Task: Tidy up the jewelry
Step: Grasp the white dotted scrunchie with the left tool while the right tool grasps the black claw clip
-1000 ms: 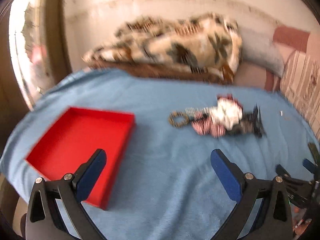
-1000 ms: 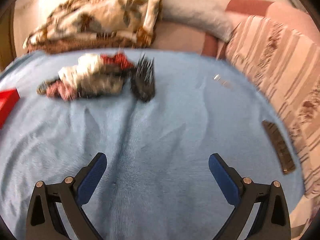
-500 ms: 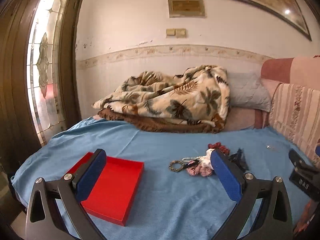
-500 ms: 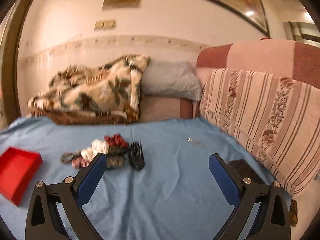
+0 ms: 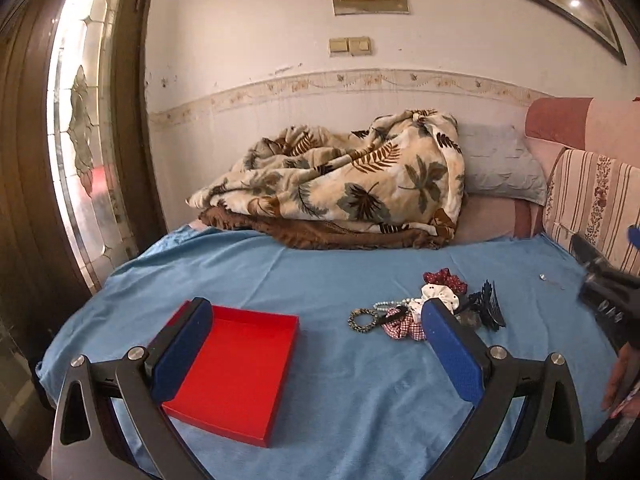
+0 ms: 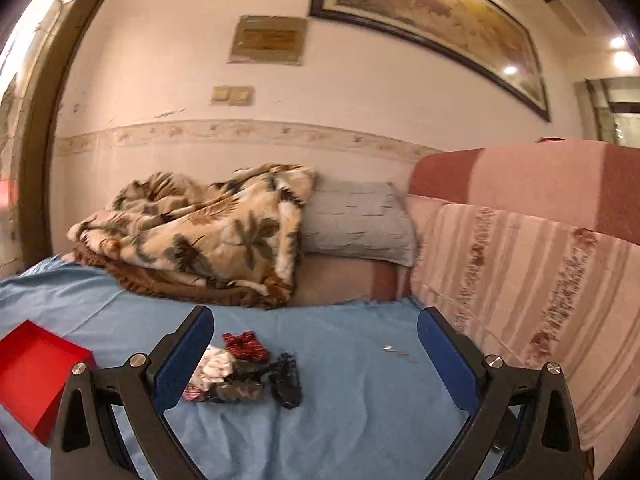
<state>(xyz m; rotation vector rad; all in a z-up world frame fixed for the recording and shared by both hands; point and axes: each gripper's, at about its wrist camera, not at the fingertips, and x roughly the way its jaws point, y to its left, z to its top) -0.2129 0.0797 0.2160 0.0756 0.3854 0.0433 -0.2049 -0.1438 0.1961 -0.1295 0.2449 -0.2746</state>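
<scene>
An empty red tray (image 5: 240,364) lies on the blue sheet at the left; it also shows in the right wrist view (image 6: 34,372). A pile of jewelry and hair things (image 5: 424,308) lies right of it: a beaded bracelet (image 5: 362,320), scrunchies and a black claw clip (image 5: 490,308). The pile also shows in the right wrist view (image 6: 244,372). A small silver piece (image 6: 394,350) lies apart to the right. My left gripper (image 5: 316,348) is open and empty above the sheet. My right gripper (image 6: 314,356) is open and empty, held up behind the pile.
A leaf-patterned blanket (image 5: 344,184) and a grey pillow (image 5: 500,166) lie at the back of the bed. A striped pink cushion (image 6: 532,292) bounds the right side. A wooden door with stained glass (image 5: 76,128) stands at the left.
Both grippers have tilted up from looking down at the sheet to looking level across the bed. Both stay open. The tray and pile have not moved.
</scene>
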